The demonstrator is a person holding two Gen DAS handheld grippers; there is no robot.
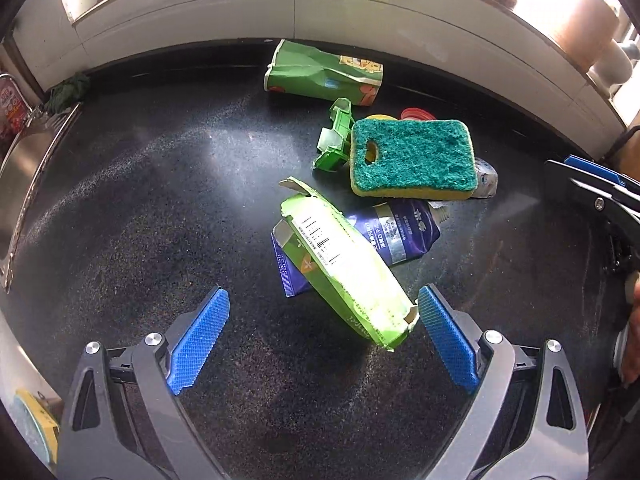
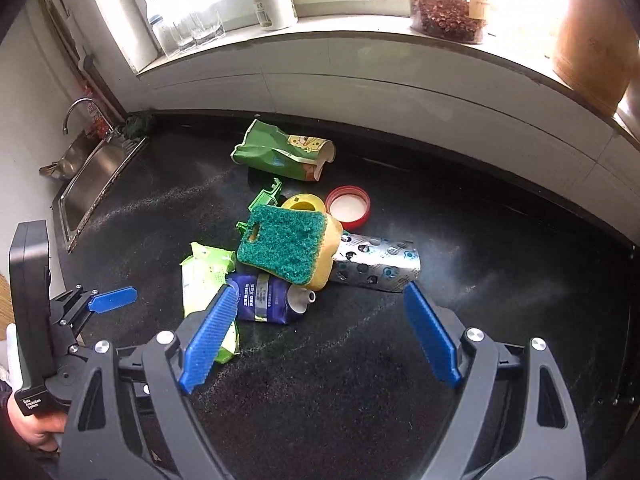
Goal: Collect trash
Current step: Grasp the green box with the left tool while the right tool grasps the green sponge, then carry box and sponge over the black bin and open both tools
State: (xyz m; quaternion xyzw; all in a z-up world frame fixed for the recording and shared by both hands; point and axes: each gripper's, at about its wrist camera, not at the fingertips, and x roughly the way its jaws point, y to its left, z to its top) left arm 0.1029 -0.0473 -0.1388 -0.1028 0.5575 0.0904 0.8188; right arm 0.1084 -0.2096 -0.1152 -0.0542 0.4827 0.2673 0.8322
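We see the trash heaped at mid-counter on the black speckled stone countertop (image 1: 160,220). The crumpled light-green cardboard carton (image 1: 344,268) lies nearest; its long axis runs from far left to near right, torn flap pointing away, over a purple-and-silver spouted pouch (image 1: 396,232). Beyond them a green-topped yellow scouring sponge (image 1: 412,158) rests on a green plastic clip piece (image 1: 332,136), and a flattened dark-green printed paper bag (image 1: 324,74) lies by the far wall. The right wrist view alone shows us the red screw lid (image 2: 347,206), open side up, a yellow tape roll (image 2: 302,201), the silver blister foil (image 2: 376,266), the steel sink (image 2: 96,188) at far left and a hand (image 2: 36,432). The left gripper (image 1: 324,336) stands wide open, its right pad just beside the carton's near end. The right gripper (image 2: 320,336) likewise gapes, empty, above the pouch.
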